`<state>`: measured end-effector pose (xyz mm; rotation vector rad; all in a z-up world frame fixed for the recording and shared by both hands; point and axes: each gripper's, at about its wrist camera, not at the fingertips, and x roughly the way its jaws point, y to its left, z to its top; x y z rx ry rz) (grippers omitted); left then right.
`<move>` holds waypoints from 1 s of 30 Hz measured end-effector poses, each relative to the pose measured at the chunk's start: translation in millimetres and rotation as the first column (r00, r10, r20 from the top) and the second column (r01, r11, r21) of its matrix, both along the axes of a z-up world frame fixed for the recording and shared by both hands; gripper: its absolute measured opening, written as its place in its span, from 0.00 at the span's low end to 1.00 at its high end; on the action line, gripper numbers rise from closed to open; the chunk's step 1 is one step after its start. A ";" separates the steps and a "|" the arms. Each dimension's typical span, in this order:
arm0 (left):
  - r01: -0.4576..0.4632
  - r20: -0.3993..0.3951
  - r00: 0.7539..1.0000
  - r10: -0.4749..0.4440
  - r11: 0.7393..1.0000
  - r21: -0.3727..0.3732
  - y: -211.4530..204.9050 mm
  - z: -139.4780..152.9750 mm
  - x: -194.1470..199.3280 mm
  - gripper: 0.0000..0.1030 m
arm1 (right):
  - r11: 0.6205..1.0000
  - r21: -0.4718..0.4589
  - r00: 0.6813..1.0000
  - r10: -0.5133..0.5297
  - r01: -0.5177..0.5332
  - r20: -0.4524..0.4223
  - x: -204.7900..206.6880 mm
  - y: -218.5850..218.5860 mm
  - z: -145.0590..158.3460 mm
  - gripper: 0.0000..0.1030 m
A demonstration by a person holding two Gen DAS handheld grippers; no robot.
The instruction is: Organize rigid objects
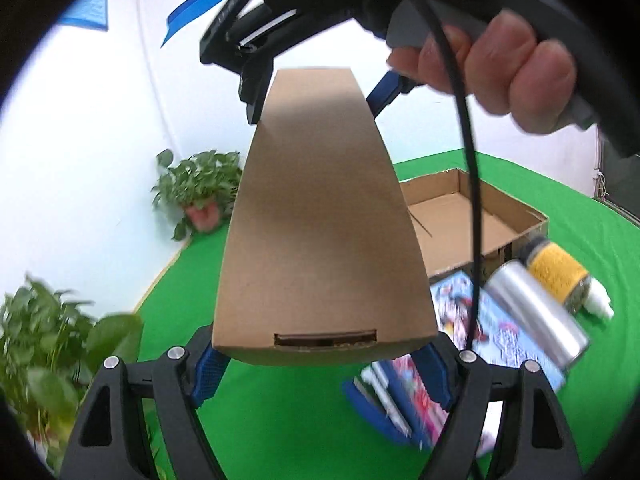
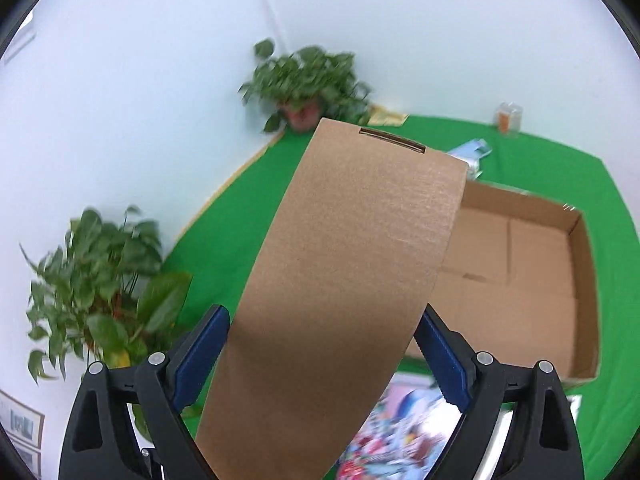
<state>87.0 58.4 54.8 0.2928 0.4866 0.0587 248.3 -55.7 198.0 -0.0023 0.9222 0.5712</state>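
Note:
A long, closed brown cardboard box (image 1: 320, 220) hangs in the air above the green table, held at both ends. My left gripper (image 1: 320, 360) clamps the near end with its blue pads (image 1: 208, 372) on the two sides. At the far end my right gripper (image 1: 318, 100), held by a hand (image 1: 500, 68), grips the same box. In the right wrist view the box (image 2: 352, 260) runs away from my right gripper (image 2: 324, 340), whose pads (image 2: 440, 360) press its sides. An open shallow cardboard tray (image 1: 516, 200) (image 2: 584, 280) lies empty on the table below.
A silver can (image 1: 540, 312), a yellow-labelled bottle (image 1: 556, 276) and colourful books (image 1: 452, 308) (image 2: 400, 432) lie beside the tray on the green cloth (image 1: 280, 420). Potted plants (image 1: 200, 188) (image 2: 100, 280) stand along the wall. A small jar (image 2: 508, 118) sits at the far edge.

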 end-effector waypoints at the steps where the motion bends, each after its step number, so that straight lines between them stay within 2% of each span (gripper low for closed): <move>1: -0.001 -0.001 1.000 0.001 1.000 0.008 -2.5 0.5 8.2 0.77 | 1.000 0.000 1.000 -0.006 0.006 0.004 8.3 -12.4 7.4 0.88; 6: -0.002 -0.014 1.000 0.002 1.000 -0.002 -4.3 0.6 49.6 0.77 | 0.999 -0.024 0.999 -0.024 0.025 0.033 47.4 -28.8 24.9 0.88; 10: -0.008 -0.033 0.999 0.007 1.000 -0.028 2.9 2.9 83.0 0.77 | 0.998 -0.054 0.999 -0.024 0.026 0.040 92.5 -22.6 29.8 0.88; 16: -0.020 -0.103 0.995 0.012 0.997 -0.077 12.4 -5.3 137.2 0.77 | 0.995 -0.097 1.000 -0.019 0.020 0.013 157.8 0.7 10.0 0.88; 23: -0.054 -0.238 0.971 0.020 0.989 -0.135 15.7 -36.3 191.7 0.77 | 0.989 -0.148 0.998 -0.029 0.021 -0.055 230.3 25.0 -45.1 0.88; 30: -0.119 -0.396 0.917 0.054 0.983 -0.142 22.0 -72.2 224.3 0.77 | 0.985 -0.172 0.986 -0.005 -0.024 -0.166 280.5 51.2 -120.2 0.88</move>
